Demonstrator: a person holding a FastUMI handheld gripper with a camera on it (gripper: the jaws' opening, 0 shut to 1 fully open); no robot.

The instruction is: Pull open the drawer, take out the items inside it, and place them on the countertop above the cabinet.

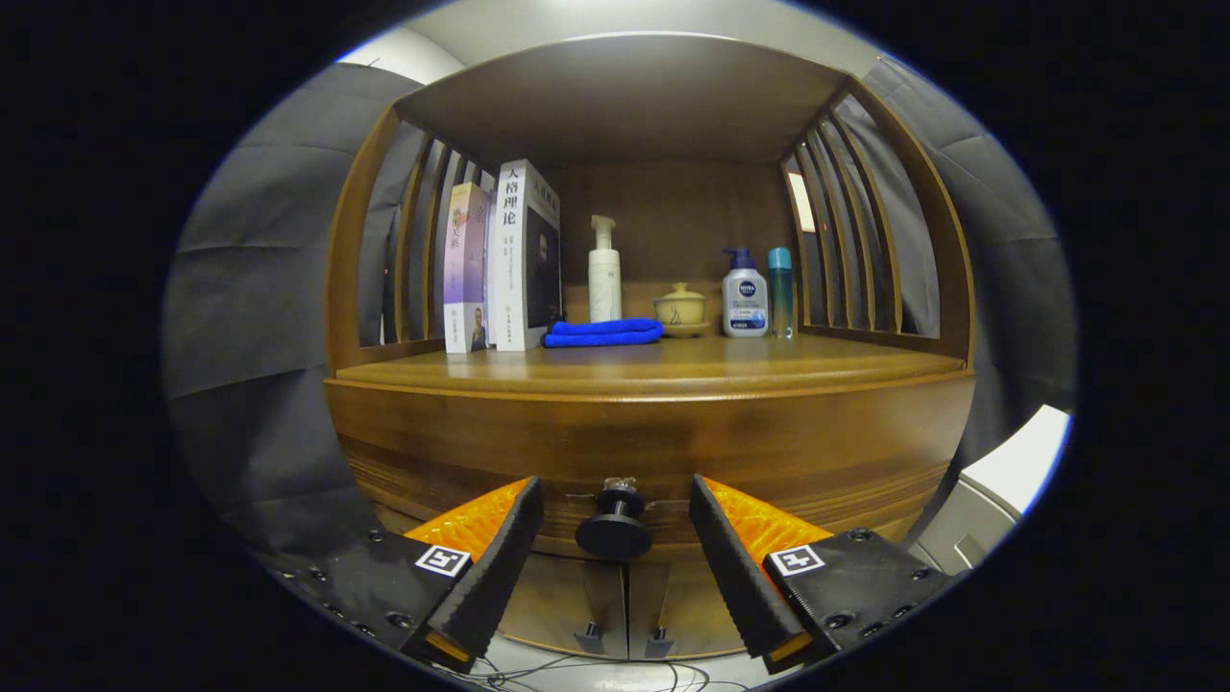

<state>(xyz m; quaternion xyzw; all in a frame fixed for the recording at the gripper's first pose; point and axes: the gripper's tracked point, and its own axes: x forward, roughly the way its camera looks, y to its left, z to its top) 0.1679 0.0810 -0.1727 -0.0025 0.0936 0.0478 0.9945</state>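
A wooden cabinet stands in front of me, its drawer front (653,447) closed under the countertop (673,370). A dark round drawer knob (615,529) juts out from the drawer front. My gripper (615,500) is open, its two fingers standing either side of the knob with a gap on each side and touching nothing. The drawer's contents are hidden.
On the countertop at the back stand two upright books (504,259), a folded blue cloth (603,333), a white pump bottle (604,272), a small lidded cup (681,308), a white and blue pump bottle (745,295) and a teal bottle (780,288). Slatted side walls flank the shelf. Two lower cabinet doors (625,596) sit beneath.
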